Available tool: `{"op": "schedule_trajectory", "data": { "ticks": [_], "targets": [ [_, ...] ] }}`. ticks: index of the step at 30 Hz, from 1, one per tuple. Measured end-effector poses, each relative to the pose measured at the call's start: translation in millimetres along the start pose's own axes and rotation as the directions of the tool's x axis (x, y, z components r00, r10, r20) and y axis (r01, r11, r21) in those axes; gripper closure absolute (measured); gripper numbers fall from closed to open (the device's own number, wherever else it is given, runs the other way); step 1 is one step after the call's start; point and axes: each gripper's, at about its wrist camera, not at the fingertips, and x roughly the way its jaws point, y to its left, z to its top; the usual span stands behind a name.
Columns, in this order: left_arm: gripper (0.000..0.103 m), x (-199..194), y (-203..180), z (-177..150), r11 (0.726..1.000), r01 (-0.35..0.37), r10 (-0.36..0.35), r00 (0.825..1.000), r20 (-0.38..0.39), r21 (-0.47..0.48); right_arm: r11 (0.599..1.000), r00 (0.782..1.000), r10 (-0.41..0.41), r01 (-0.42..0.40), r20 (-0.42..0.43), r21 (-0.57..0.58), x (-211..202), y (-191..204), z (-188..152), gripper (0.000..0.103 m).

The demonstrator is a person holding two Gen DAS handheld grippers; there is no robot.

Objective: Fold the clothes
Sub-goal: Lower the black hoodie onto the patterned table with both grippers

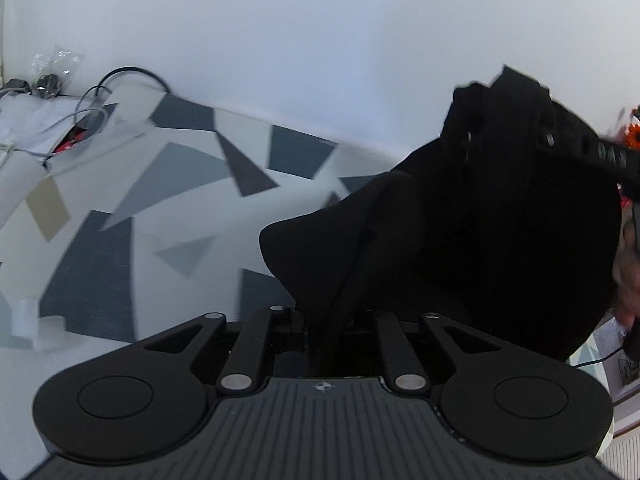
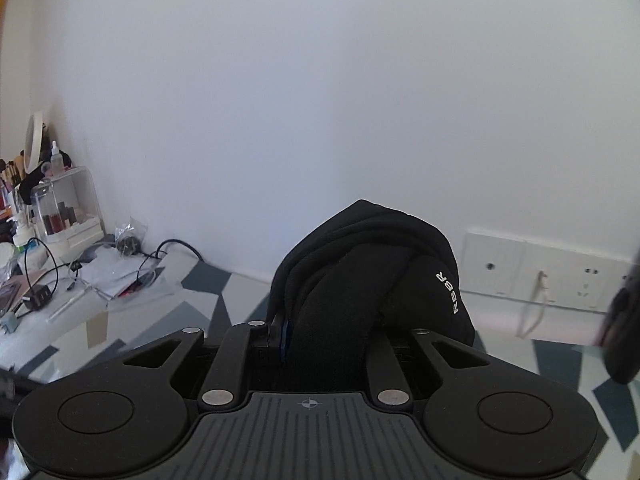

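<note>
A black garment [image 1: 460,232] hangs in the air between both grippers, above a table with a grey, white and dark geometric cloth [image 1: 160,200]. My left gripper [image 1: 324,320] is shut on a fold of it; the cloth hides the fingertips. My right gripper [image 2: 320,328] is shut on a bunched part of the same black garment [image 2: 360,272], which bears small white letters. In the left wrist view the right gripper [image 1: 560,136] shows at the upper right, with the cloth draped below it. The left gripper [image 2: 620,340] is a dark blur at the right edge of the right wrist view.
Cables, plastic bags and papers [image 1: 60,120] lie at the table's far left. A clear cosmetics organiser with bottles and a round mirror [image 2: 60,208] stands at the left. White wall sockets [image 2: 540,272] with a plugged cable sit low on the wall. The wall runs close behind the table.
</note>
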Motion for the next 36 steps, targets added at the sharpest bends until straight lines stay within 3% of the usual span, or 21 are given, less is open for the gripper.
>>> {"op": "schedule_trajectory", "data": {
  "ticks": [2, 5, 6, 7, 10, 16, 21, 24, 25, 26, 28, 31, 33, 36],
  "targets": [
    [0.088, 4.8, 12.7, 4.6, 1.000, -0.006, 0.006, 1.000, -0.009, -0.007, 1.000, 1.000, 0.006, -0.005, 0.008, -0.014, 14.6, 21.5, 7.3, 0.089],
    [0.074, 7.5, 28.5, 6.3, 0.999, -0.045, 0.045, 0.998, -0.037, 0.008, 0.998, 0.999, 0.012, -0.014, -0.033, -0.064, 40.2, 78.3, 8.9, 0.088],
    [0.064, 8.8, 33.2, 6.8, 0.998, -0.054, 0.055, 0.997, -0.047, 0.011, 0.997, 0.998, 0.016, -0.020, -0.061, -0.076, 53.1, 89.4, 6.4, 0.088],
    [0.054, 11.2, 37.3, 7.7, 0.998, -0.055, 0.056, 0.997, -0.052, 0.013, 0.996, 0.995, 0.022, -0.030, -0.096, -0.080, 69.3, 97.3, 0.0, 0.087],
    [0.040, 16.5, 47.6, 10.9, 0.998, -0.056, 0.057, 0.996, -0.066, 0.024, 0.994, 0.979, 0.020, -0.042, -0.201, -0.101, 111.8, 127.8, -22.2, 0.084],
    [0.014, 20.2, 51.7, 23.2, 0.996, -0.054, 0.060, 0.994, -0.087, 0.070, 0.994, 0.955, -0.030, -0.002, -0.295, -0.107, 153.9, 166.9, -71.4, 0.072],
    [0.009, 20.4, 53.0, 29.5, 0.990, -0.083, 0.094, 0.991, -0.097, 0.112, 0.998, 0.950, -0.009, -0.012, -0.312, -0.064, 157.4, 177.3, -79.0, 0.059],
    [0.009, 21.8, 49.1, 34.2, 0.984, -0.112, 0.126, 0.987, -0.096, 0.138, 0.999, 0.945, 0.038, -0.045, -0.324, -0.014, 155.6, 179.8, -78.6, 0.036],
    [0.009, 20.8, 48.2, 36.7, 0.985, -0.111, 0.123, 0.988, -0.088, 0.136, 0.996, 0.936, 0.094, -0.087, -0.338, 0.038, 152.1, 177.6, -75.3, 0.018],
    [0.009, 18.6, 47.6, 39.3, 0.986, -0.110, 0.121, 0.990, -0.077, 0.128, 0.986, 0.929, 0.155, -0.126, -0.336, 0.107, 148.0, 174.5, -70.7, 0.006],
    [0.008, 14.2, 46.4, 44.5, 0.987, -0.109, 0.116, 0.992, -0.055, 0.115, 0.949, 0.914, 0.266, -0.194, -0.307, 0.247, 136.5, 164.9, -59.6, 0.005],
    [0.008, 6.6, 37.8, 50.9, 0.986, -0.101, 0.106, 0.994, -0.033, 0.129, 0.861, 0.898, 0.386, -0.269, -0.210, 0.430, 105.1, 140.6, -38.2, 0.005],
    [0.007, 1.7, 28.3, 51.4, 0.982, -0.099, 0.104, 0.994, -0.020, 0.162, 0.806, 0.899, 0.425, -0.324, -0.104, 0.494, 75.0, 119.0, -22.9, 0.004],
    [0.006, -4.8, 14.9, 46.4, 0.980, -0.063, 0.067, 0.998, -0.019, 0.187, 0.772, 0.919, 0.392, -0.348, 0.033, 0.532, 20.6, 80.2, -5.3, 0.001]
  ]
}}
